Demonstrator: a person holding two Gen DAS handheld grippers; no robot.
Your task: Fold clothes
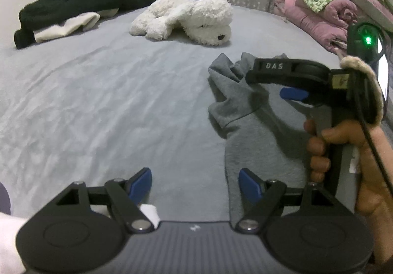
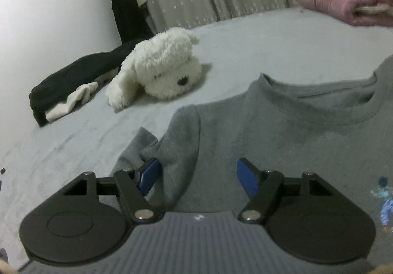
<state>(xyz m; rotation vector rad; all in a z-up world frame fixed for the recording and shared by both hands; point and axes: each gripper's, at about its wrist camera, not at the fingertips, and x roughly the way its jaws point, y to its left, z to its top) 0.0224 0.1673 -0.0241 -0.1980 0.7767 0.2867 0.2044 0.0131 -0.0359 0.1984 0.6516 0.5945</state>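
The grey sweatshirt (image 2: 282, 131) lies spread on the bed (image 1: 98, 102), near the white plush dog (image 1: 186, 18), seemingly unfolded. Both the left gripper (image 1: 195, 181) and right gripper (image 2: 197, 177) have fingers spread, pinching nothing.

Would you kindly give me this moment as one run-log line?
stage: approach | left gripper: open, empty | right gripper: open, over grey sweatshirt shoulder | sweatshirt: flat on bed, unfolded
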